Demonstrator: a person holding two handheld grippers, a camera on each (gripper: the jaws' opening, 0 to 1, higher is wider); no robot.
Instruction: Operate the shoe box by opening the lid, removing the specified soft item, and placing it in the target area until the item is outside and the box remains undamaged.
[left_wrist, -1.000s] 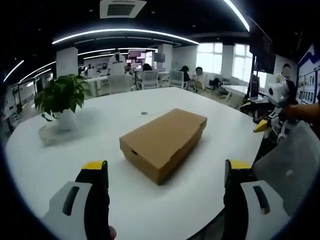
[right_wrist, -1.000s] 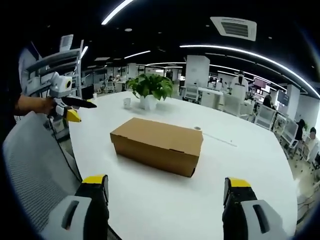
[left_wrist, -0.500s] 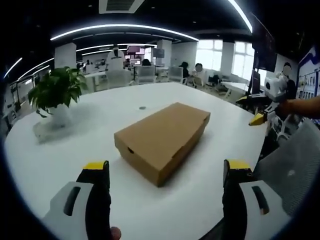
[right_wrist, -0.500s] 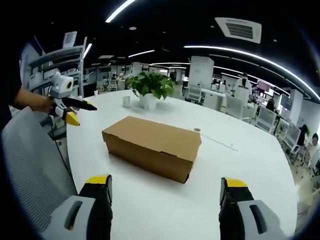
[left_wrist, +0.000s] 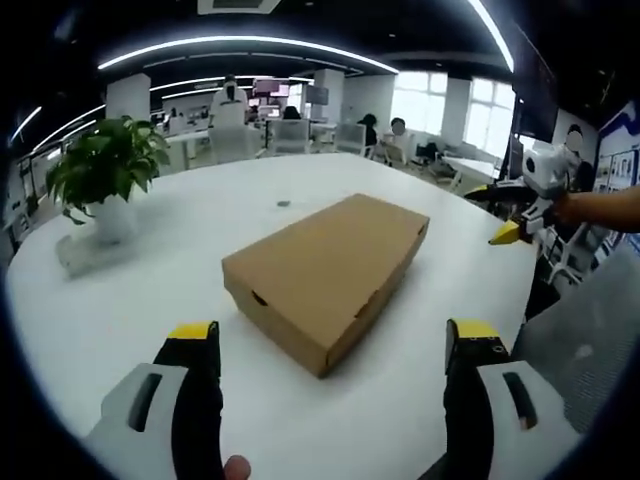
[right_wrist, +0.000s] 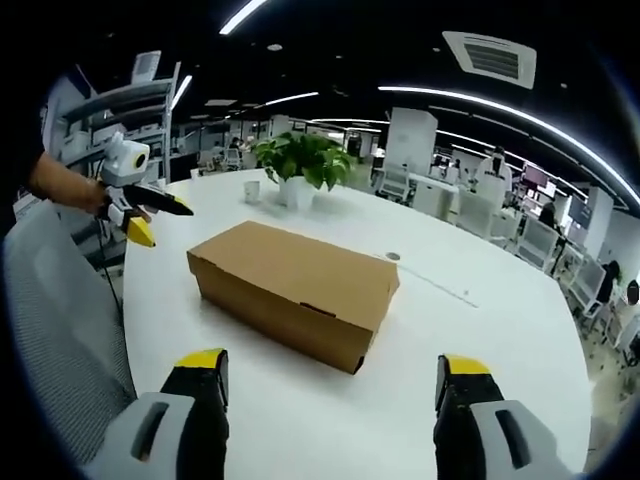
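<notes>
Closed brown cardboard shoe box at centre frame on round white table, lid down. Left gripper at bottom of left gripper view, yellow-tipped jaws spread wide, short of the box, holding nothing. Right gripper likewise spread and empty at bottom of right gripper view, box just above centre. Green potted plant in white pot at upper left, well apart from the box. Grey mesh chair back at lower left of right gripper view.

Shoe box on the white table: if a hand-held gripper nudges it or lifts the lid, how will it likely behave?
The shoe box looks like thin brown cardboard, so probably light, and its walls may dent under a hard pinch. It lies flat and low on the smooth table, so a push would likely slide it rather than tip it. The lid is closed.
</notes>
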